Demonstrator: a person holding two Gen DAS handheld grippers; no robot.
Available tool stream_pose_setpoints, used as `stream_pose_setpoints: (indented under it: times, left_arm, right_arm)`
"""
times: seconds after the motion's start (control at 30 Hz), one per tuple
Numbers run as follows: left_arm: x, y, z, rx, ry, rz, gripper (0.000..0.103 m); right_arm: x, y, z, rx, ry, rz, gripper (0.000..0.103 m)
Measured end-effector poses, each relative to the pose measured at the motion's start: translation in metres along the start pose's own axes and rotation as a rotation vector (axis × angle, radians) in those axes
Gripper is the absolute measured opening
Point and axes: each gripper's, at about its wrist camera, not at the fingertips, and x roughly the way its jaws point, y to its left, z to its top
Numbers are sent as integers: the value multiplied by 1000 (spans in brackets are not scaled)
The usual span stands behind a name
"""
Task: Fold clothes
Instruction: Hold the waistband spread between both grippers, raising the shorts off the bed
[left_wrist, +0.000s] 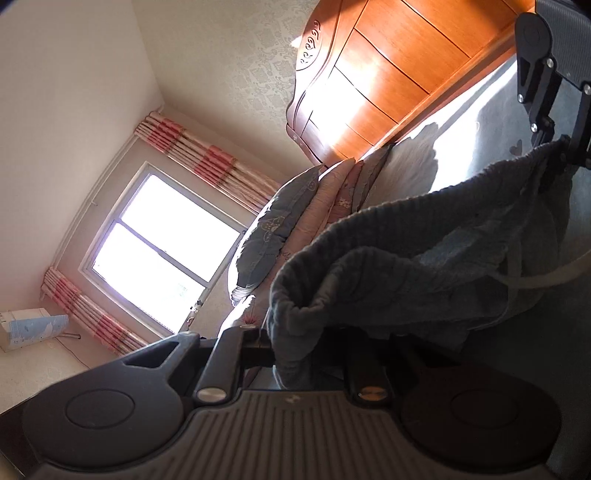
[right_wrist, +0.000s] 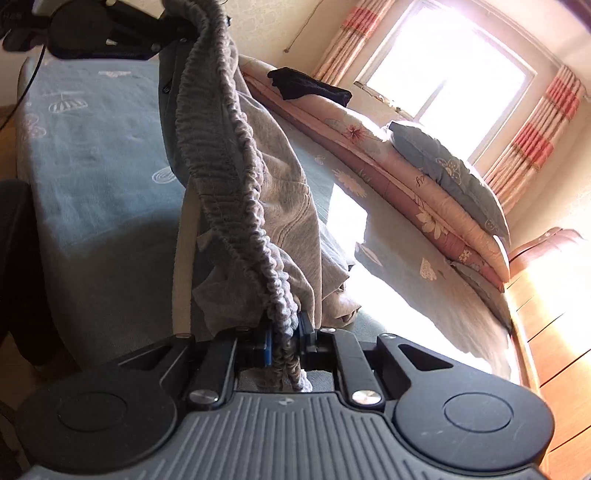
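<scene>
Grey sweatpants (right_wrist: 288, 173) with a ribbed elastic waistband (right_wrist: 225, 158) and a white drawstring (right_wrist: 183, 266) hang above the bed, stretched between both grippers. In the right wrist view my right gripper (right_wrist: 286, 332) is shut, its blue pads pinching the waistband. At the top left of that view, the left gripper (right_wrist: 181, 31) holds the far end of the same band. In the left wrist view the sweatpants (left_wrist: 424, 258) drape over my left gripper (left_wrist: 310, 347) and hide its fingertips; it is shut on the cloth. The right gripper (left_wrist: 565, 147) grips the waistband at the upper right.
Below lies a bed with a blue-grey sheet (right_wrist: 92, 147). Along its far side are a folded floral quilt (right_wrist: 424, 192), a blue pillow (right_wrist: 450, 173) and a black garment (right_wrist: 310, 88). A wooden headboard (left_wrist: 388, 74) and a bright window (left_wrist: 159, 236) border the bed.
</scene>
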Motion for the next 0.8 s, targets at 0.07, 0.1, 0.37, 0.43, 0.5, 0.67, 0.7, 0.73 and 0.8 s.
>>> stream_pose_setpoints:
  times: [0.07,0.1,0.37,0.43,0.5,0.67,0.7,0.73,0.8]
  left_arm:
    - [13,19,6,-54,17,17,18]
    - [20,29,9,-87,28,17,17]
    - [77,95,12,-375,103,7,17]
    - [79,109,9,-414,96,37,17]
    - [78,127,5,-434,90,82,17]
    - [87,184,-2,-519,106,153,17]
    - [88,196,-2,-531,111,168,17]
    - [88,206,-3,-535,115,186,17]
    - [88,223,-4,-540,119,218,17]
  right_arm:
    - [-8,-22,24,100,31,85,14]
    - [-12,-32,36,144,49,125,14]
    - [-39,-44,107,258,88,328,14]
    - [-48,-44,123,278,60,358,14]
    - [-58,-46,142,292,22,376,14]
    - [-75,-51,204,303,-49,466,14]
    - [-77,-50,216,303,-66,487,14]
    - [-80,-47,227,299,-83,505,14]
    - [-85,-37,247,276,-115,528,14]
